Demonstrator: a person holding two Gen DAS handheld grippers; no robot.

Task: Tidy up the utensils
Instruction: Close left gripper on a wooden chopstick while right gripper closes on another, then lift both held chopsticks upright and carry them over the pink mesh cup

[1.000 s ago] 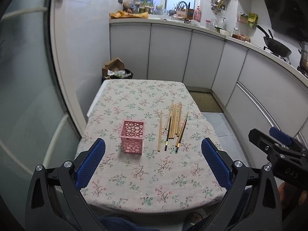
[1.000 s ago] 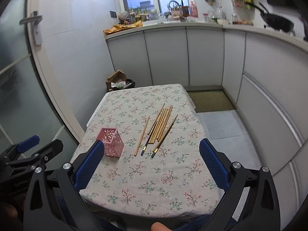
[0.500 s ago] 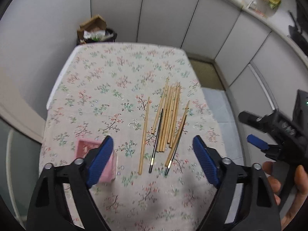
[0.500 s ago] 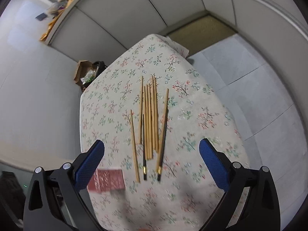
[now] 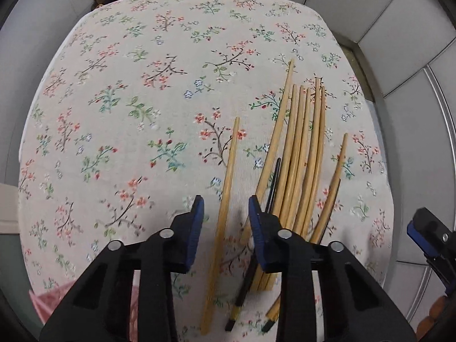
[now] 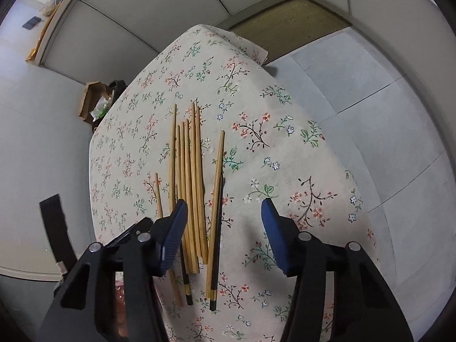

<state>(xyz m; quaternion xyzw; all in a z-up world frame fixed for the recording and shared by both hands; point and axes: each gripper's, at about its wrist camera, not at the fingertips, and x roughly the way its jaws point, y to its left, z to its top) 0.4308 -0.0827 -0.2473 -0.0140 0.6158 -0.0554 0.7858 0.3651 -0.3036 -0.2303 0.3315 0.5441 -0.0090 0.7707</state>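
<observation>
Bamboo single chopstick (image 5: 228,188) lies between the closing left gripper (image 5: 223,213) jaws, untouched, isolated for pickup; right gripper (image 6: 223,213) narrows empty.

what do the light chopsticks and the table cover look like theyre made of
Light chopsticks: probably bamboo or wood, matte, with a pale tan, unpainted look. Table cover: woven cloth, matte, with a printed flower pattern and a fine weave visible up close.

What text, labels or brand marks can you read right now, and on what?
None can be read in either wrist view.
The chopsticks, the floral tablecloth, the pink holder and both grippers, left and right, show no print.
The cardboard box by the wall is too small to tell.
</observation>
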